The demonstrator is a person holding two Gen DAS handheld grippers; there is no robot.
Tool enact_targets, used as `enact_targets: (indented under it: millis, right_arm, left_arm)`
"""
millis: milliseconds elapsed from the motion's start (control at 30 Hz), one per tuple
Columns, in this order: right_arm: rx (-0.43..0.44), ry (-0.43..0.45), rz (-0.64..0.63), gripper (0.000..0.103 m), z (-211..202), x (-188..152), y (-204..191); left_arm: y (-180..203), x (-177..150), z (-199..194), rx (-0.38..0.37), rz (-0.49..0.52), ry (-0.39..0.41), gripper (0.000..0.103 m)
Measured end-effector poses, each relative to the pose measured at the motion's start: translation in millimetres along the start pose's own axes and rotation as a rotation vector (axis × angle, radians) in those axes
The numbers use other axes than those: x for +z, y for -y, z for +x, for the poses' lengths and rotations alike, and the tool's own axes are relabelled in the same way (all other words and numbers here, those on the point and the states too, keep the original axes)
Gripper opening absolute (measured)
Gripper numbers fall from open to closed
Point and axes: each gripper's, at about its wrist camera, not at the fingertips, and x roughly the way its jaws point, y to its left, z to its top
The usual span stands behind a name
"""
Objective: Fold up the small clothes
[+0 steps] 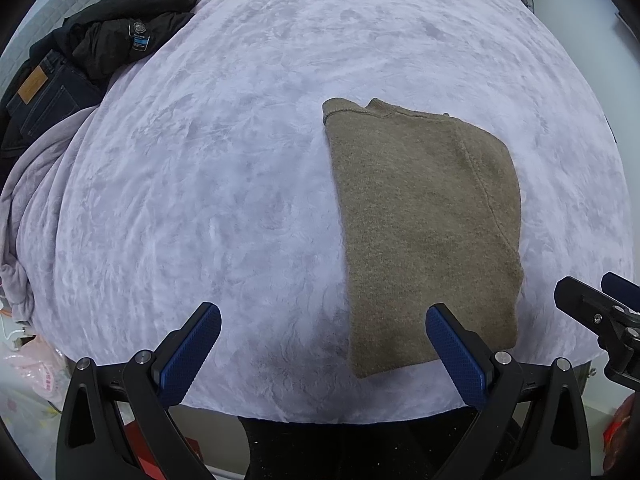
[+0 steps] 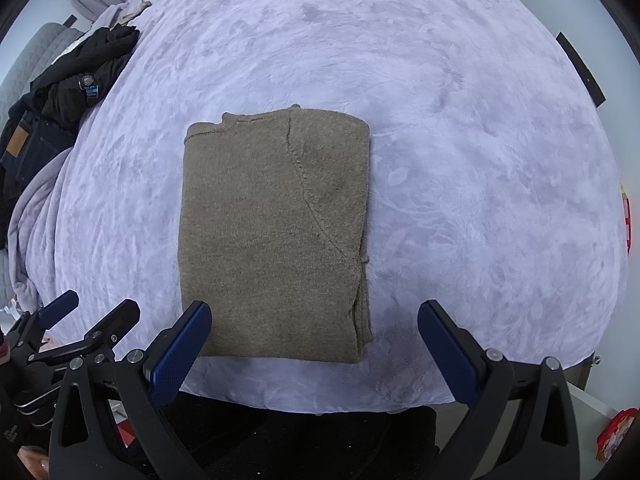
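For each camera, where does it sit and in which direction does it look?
Left wrist: on the left gripper, open, facing along the bed; brown sweater lies right of centre; right gripper shows at the right edge.
Right wrist: on the right gripper, open, with the sweater ahead; left gripper at the lower left.
Shared: folded sweater, lavender blanket, dark clothes pile.

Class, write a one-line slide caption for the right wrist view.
Folded brown sweater lies on lilac blanket; open right gripper hovers nearby.

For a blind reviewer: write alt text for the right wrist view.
A brown knit garment, folded into a rectangle, lies flat on a lilac plush blanket. The right tool is open at its near edge, holding nothing. Dark clothes are piled far left.
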Motion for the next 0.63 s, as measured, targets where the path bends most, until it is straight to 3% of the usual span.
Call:
enact_targets:
  millis: [633]
  right_arm:
    - [-0.015, -0.006, -0.016, 0.102, 1.6, -3.6, -7.5]
  left_arm:
    - [-2.9, -2.4, -1.5, 0.000, 0.001, 0.014, 0.103]
